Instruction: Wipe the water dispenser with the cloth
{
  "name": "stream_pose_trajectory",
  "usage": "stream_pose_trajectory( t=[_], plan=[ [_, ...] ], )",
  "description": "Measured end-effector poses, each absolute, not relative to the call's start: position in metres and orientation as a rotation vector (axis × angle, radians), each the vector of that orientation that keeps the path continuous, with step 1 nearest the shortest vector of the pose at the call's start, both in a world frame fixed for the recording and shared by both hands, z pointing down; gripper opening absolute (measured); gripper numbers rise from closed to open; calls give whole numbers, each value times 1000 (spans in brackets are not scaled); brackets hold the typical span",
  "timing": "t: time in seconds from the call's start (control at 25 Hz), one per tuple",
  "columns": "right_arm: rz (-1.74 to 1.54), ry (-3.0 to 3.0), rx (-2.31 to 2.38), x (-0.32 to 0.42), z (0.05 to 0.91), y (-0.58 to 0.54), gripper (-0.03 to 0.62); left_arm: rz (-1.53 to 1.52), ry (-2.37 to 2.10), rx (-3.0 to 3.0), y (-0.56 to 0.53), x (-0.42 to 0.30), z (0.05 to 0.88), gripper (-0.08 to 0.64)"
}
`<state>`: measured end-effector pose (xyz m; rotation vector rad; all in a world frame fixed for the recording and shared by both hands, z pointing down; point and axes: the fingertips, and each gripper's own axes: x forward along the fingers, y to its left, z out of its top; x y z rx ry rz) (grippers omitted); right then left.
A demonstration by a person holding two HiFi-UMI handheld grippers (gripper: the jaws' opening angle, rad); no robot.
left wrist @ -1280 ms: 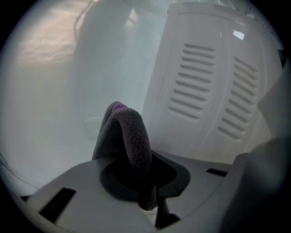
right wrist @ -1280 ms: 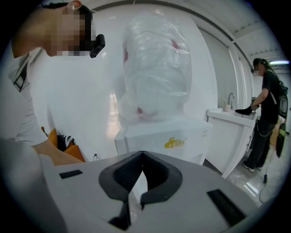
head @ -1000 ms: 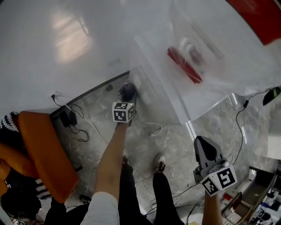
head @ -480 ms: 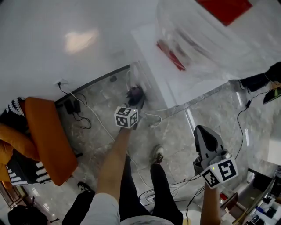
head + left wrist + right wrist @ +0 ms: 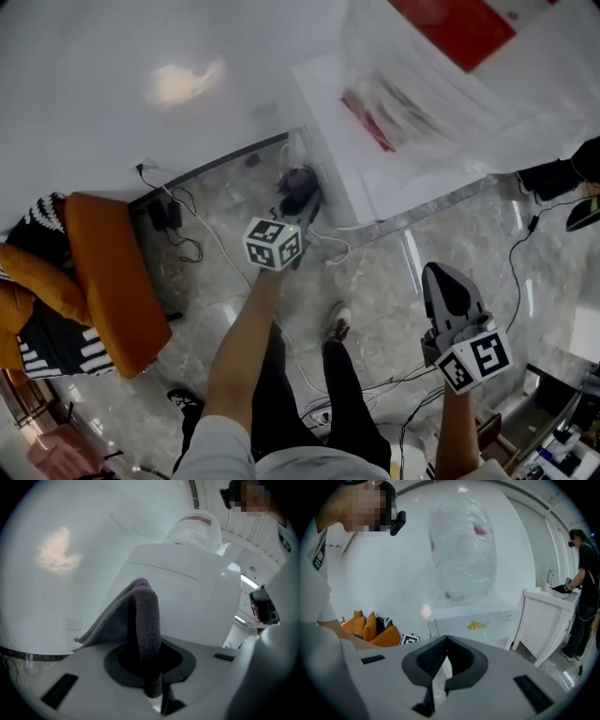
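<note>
The white water dispenser [image 5: 366, 159] stands against the wall, its bottle [image 5: 450, 75] wrapped in clear plastic. My left gripper [image 5: 291, 211] is shut on a dark grey cloth [image 5: 298, 187], which hangs beside the dispenser's lower side. In the left gripper view the cloth [image 5: 143, 630] is folded between the jaws and hides their tips, with the dispenser's white body [image 5: 187, 602] close behind it. My right gripper [image 5: 441, 278] hangs lower right, away from the dispenser, shut with nothing in it. The right gripper view shows the dispenser's front [image 5: 473, 620] and bottle [image 5: 461, 550] beyond it.
An orange chair with cushions [image 5: 103, 291] stands at the left. Cables [image 5: 192, 248] and a plug block [image 5: 164, 217] lie on the marble floor by the wall. A white cabinet [image 5: 548, 616] with a person [image 5: 583, 597] at it stands to the dispenser's right.
The head view has swung, so the dispenser now sits higher and further right. My left gripper with the cloth has shifted slightly right along the dispenser's base. The right gripper has hardly moved.
</note>
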<state>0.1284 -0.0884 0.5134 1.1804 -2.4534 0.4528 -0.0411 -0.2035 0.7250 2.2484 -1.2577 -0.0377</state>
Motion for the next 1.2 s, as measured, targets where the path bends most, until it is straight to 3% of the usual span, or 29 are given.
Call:
stream_pose_trajectory(
  t=[0.56, 0.88, 1.2],
  plan=[
    [555, -2436, 1235, 126, 541, -107, 14, 294, -1357, 2123, -306, -104, 816, 37],
    [564, -2421, 1238, 138, 547, -104, 14, 266, -1167, 2112, -243, -64, 867, 35],
    [612, -2447, 1251, 169, 532, -89, 14, 137, -1093, 2192, -177, -25, 810, 37]
  ],
)
